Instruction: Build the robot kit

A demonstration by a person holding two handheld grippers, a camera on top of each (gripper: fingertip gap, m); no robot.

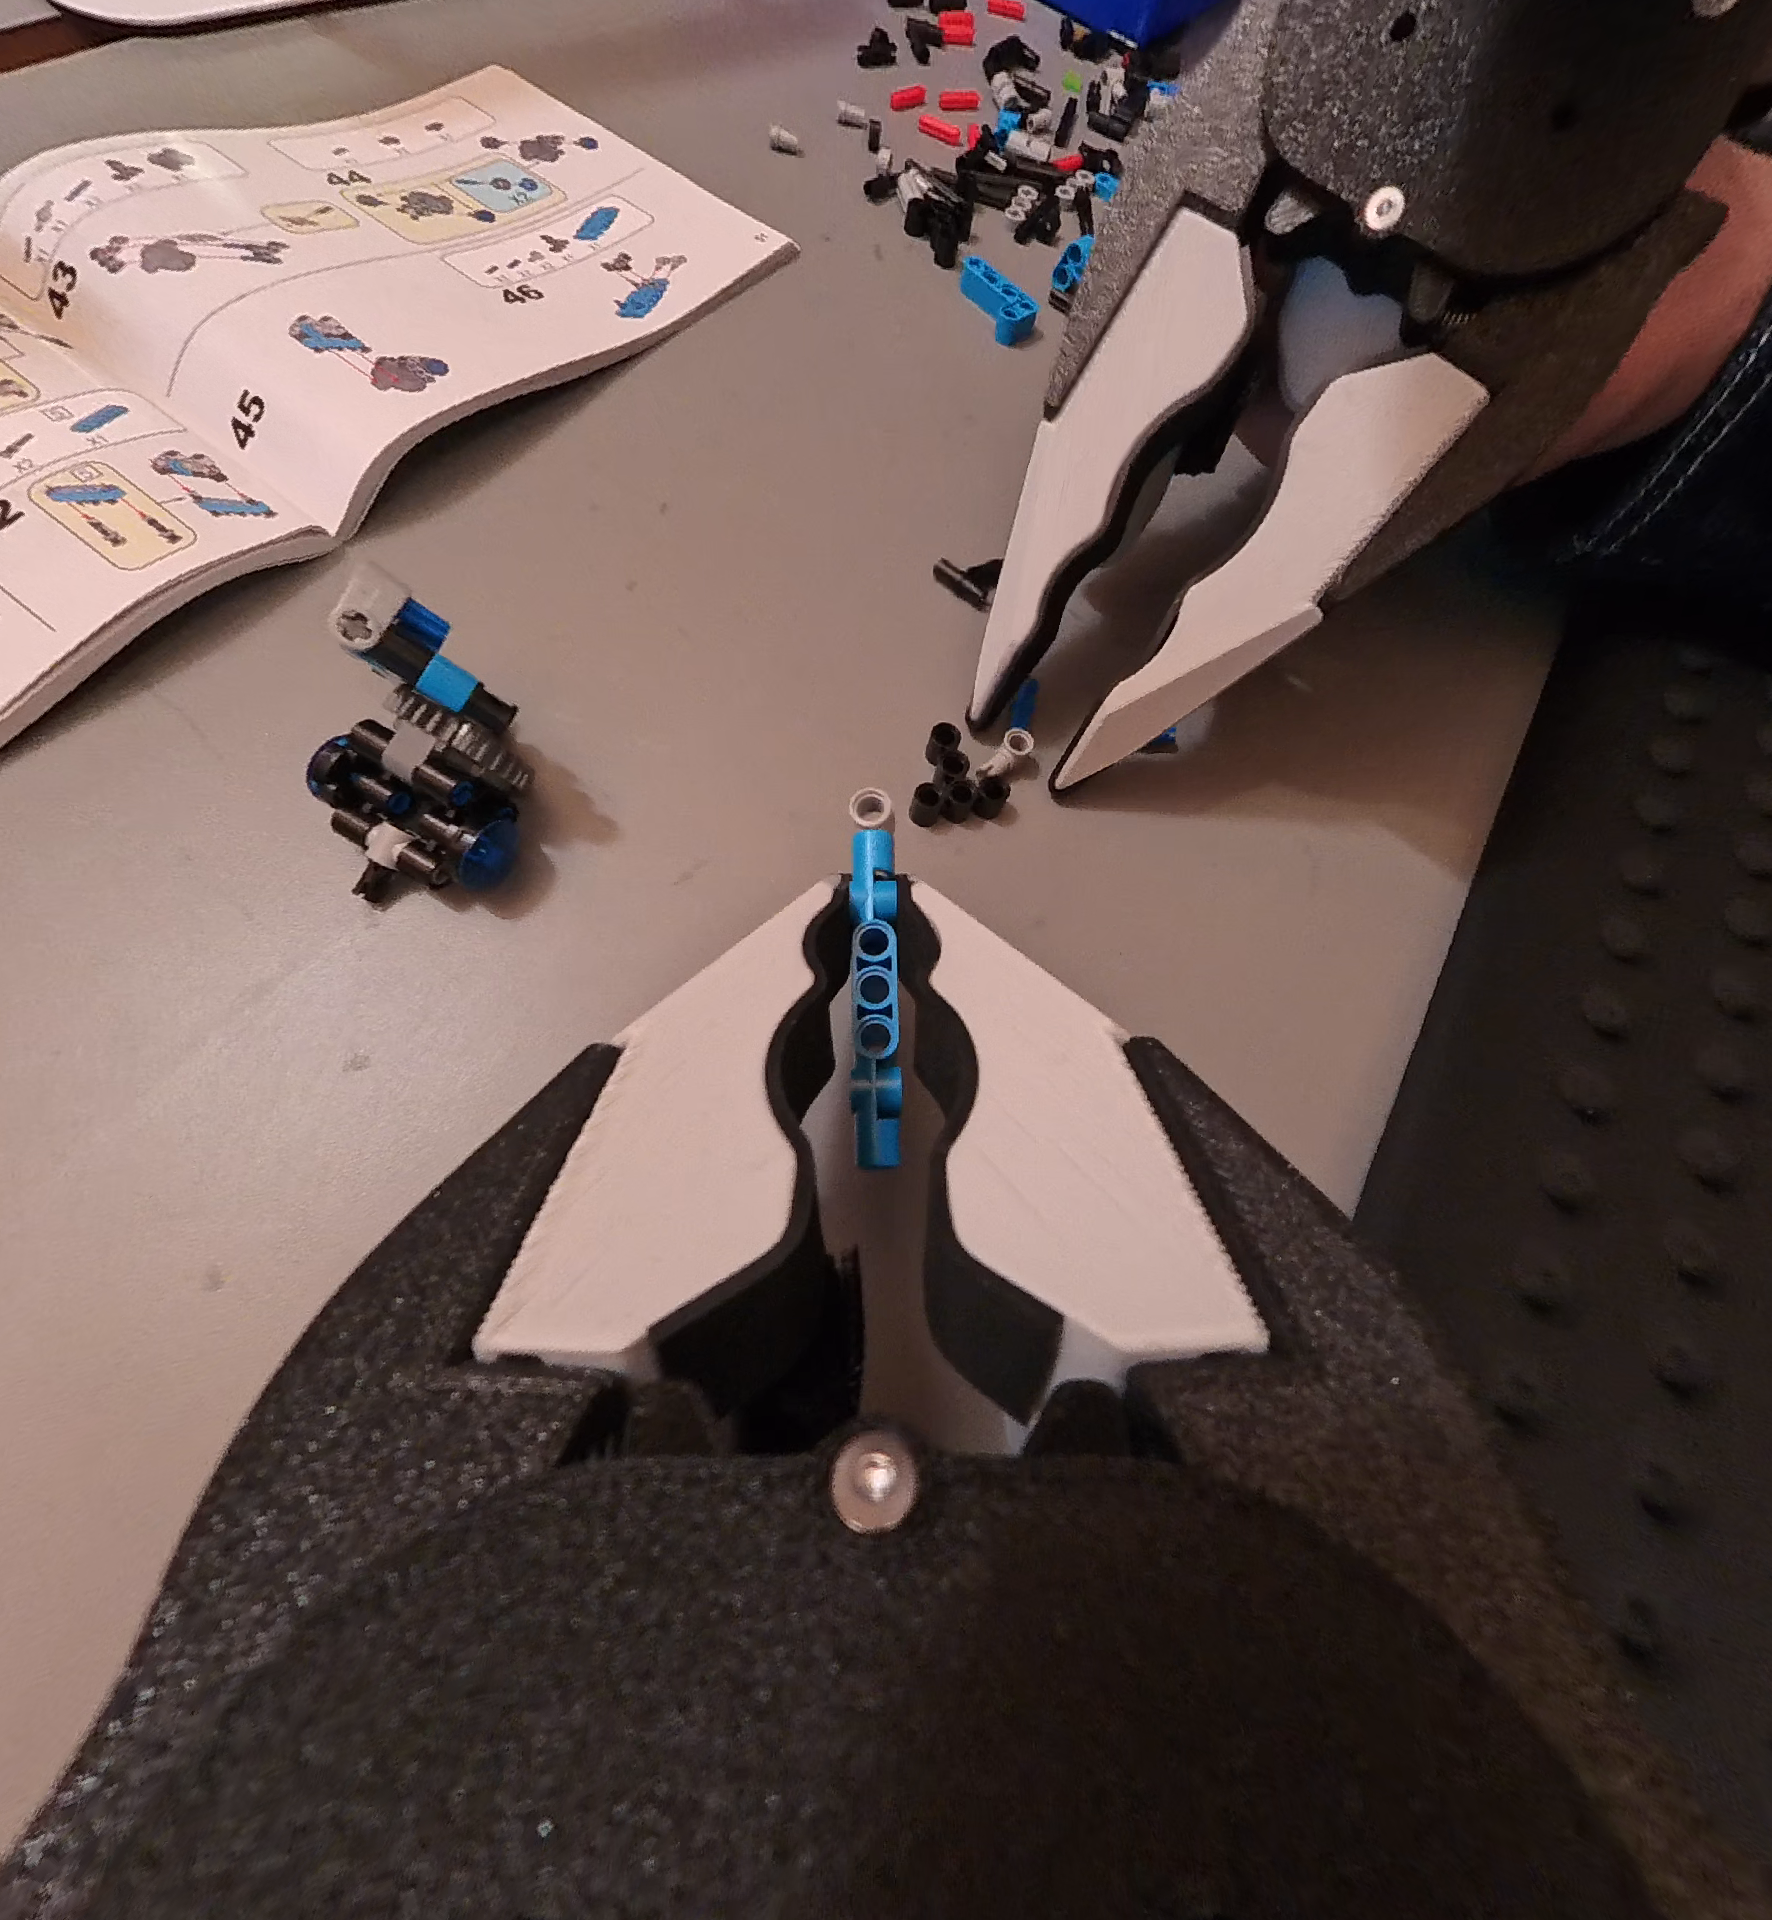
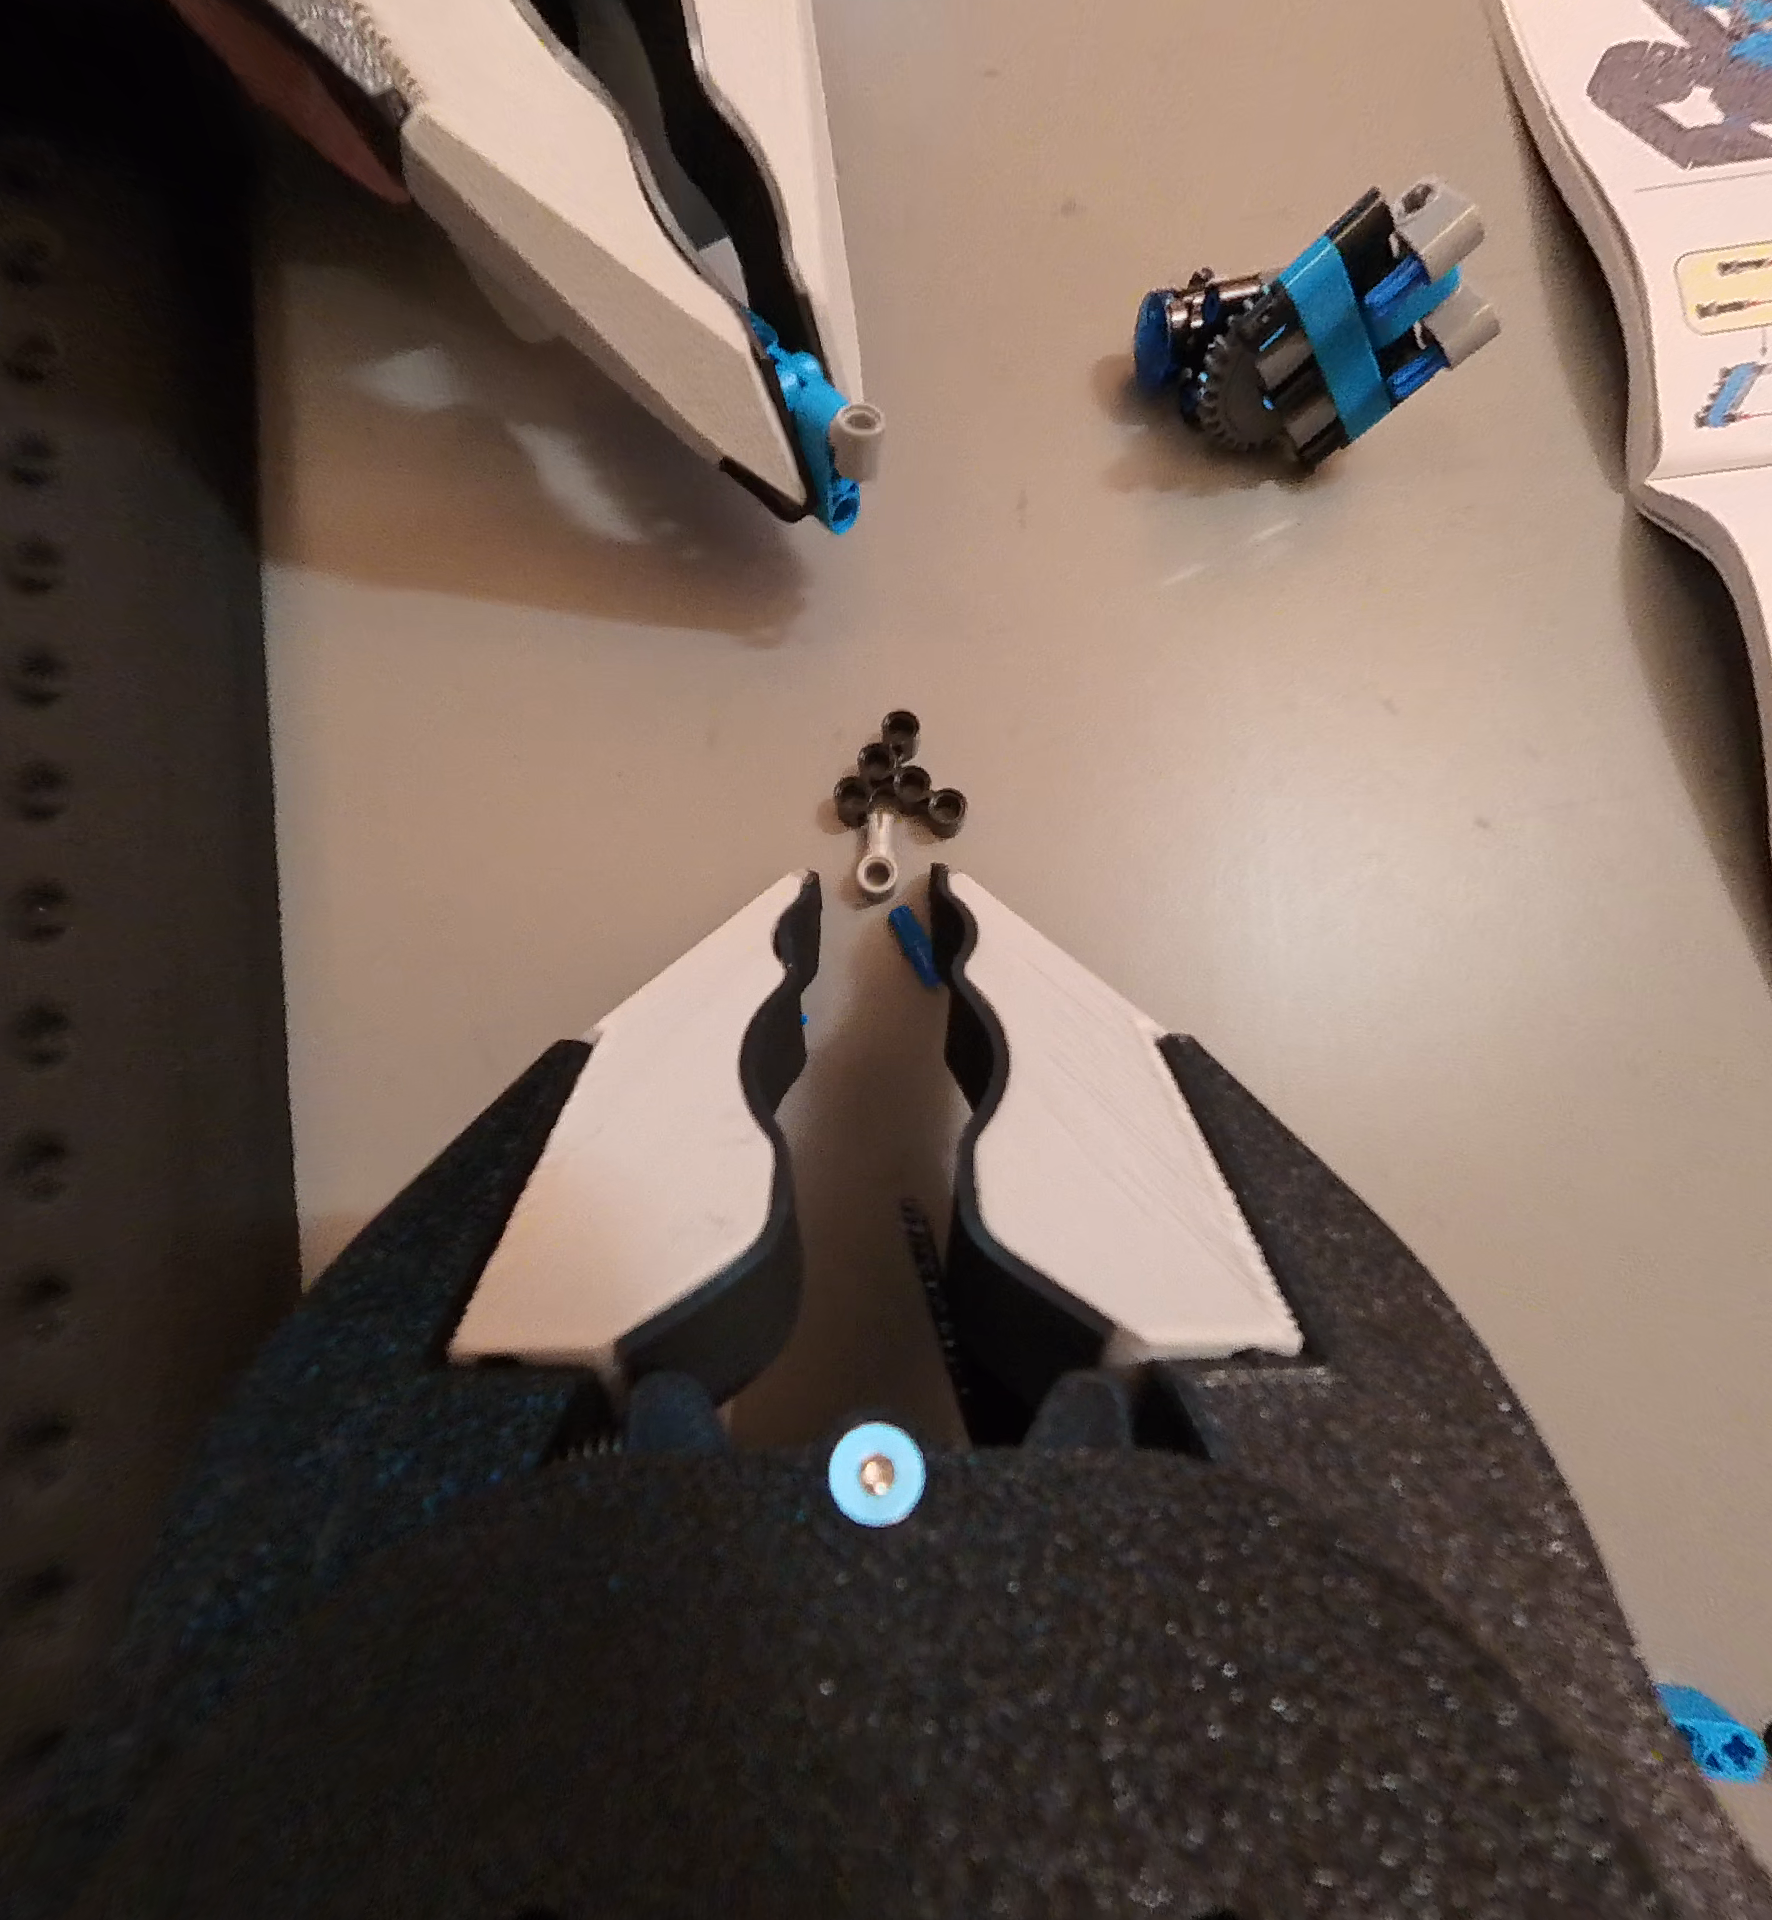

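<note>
Blue perforated beam (image 1: 874, 1003), grey pin (image 1: 869, 804) at its far tip: judged light, rigid, smooth plastic, likely to pivot if pinched at one hole; best held across its flat sides mid-length. It stands clamped between the pressed-together fingers of the left gripper (image 1: 869, 883), tip protruding. Just beyond lies a cluster of black bushes (image 2: 894, 790) with a grey connector (image 2: 877, 868). The right gripper (image 2: 871, 883) is spread, empty, tips just short of that cluster, a small blue pin (image 2: 913, 940) between its fingers. Part-built assembly (image 1: 414, 758) far left; instruction booklet (image 1: 342, 312) beyond
</note>
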